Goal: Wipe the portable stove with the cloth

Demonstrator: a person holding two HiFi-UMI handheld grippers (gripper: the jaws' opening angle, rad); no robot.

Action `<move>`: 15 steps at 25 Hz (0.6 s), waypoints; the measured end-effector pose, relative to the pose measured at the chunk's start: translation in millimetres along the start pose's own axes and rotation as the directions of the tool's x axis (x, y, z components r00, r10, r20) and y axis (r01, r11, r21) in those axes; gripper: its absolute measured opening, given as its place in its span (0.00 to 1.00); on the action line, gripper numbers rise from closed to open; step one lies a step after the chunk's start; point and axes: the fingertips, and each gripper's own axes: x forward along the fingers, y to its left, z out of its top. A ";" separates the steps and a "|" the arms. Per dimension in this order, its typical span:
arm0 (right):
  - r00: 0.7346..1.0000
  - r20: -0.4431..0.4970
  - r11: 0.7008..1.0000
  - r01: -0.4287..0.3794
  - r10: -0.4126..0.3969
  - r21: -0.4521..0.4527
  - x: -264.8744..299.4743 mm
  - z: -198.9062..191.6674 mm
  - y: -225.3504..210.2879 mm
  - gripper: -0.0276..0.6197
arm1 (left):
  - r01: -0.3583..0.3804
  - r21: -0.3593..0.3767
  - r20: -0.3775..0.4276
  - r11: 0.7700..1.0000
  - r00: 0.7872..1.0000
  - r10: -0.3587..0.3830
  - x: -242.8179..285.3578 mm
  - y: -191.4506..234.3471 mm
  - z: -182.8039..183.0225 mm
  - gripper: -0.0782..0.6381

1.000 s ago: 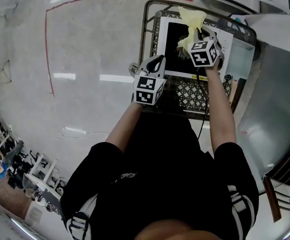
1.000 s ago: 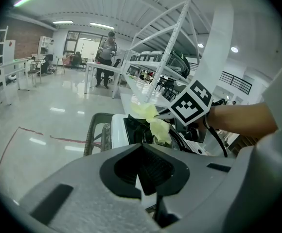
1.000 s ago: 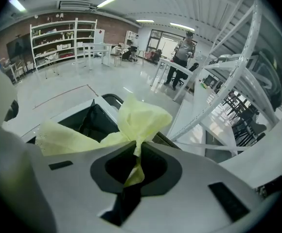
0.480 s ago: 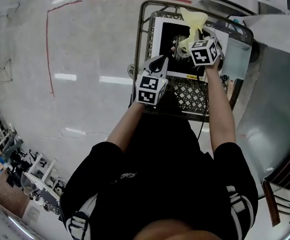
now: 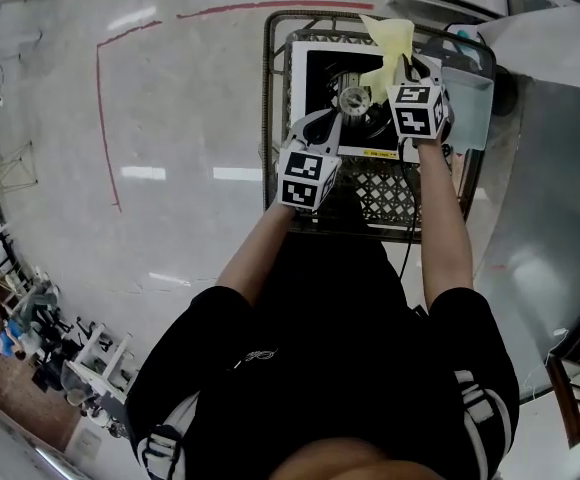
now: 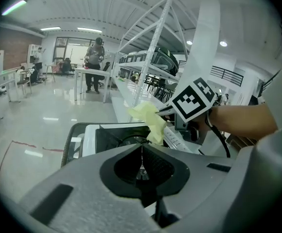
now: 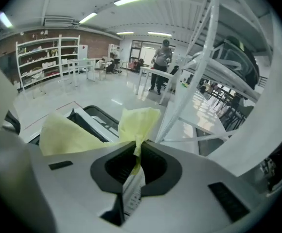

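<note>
**A:** Head view first. The stove [image 5: 355, 103] sits in a crate [image 5: 370, 193] at the person's twelve o'clock, with the burner showing in its dark top.

**B:** The right gripper [image 5: 406, 65] is over the stove's one-o'clock corner. The yellow cloth [image 5: 390, 40] fans out past its tips toward twelve.

**A:** The left gripper [image 5: 320, 123] is at the stove's seven-o'clock side, tips over the white rim.

**B:** Left gripper view now. The jaws are pressed together with nothing between them.

**A:** Dead ahead, just past the tips, is the stove's dark top. At one o'clock the right gripper's marker cube comes in, and the cloth droops from it toward the stove. I can't tell whether it's touching.

**B:** A person [image 6: 95, 64] stands far back at eleven.

**A:** Right gripper view. The jaws are clamped on the cloth, which is bunched tight at the pinch.

**B:** It flares up at twelve, and a second fold spreads out to ten. A white tag [image 7: 131, 193] hangs below the pinch. The stove peeks out at ten, behind the cloth.
</note>
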 end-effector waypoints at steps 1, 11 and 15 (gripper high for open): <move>1.000 0.008 0.999 0.017 -0.017 0.036 -5.5 -5.9 -11.5 0.08 | 0.007 0.008 0.000 1.000 1.000 -0.007 1.7 -5.7 1.4 0.14; 0.998 -0.047 0.985 -0.028 0.037 0.168 -1.8 -69.3 -38.2 0.08 | -0.015 0.027 -0.035 1.000 0.999 0.016 -0.7 -41.2 -5.0 0.14; 0.999 -0.031 0.992 -0.006 0.010 0.127 -3.7 -66.1 -45.0 0.08 | -0.030 0.039 -0.049 0.999 0.998 0.032 -4.2 -46.5 -4.9 0.14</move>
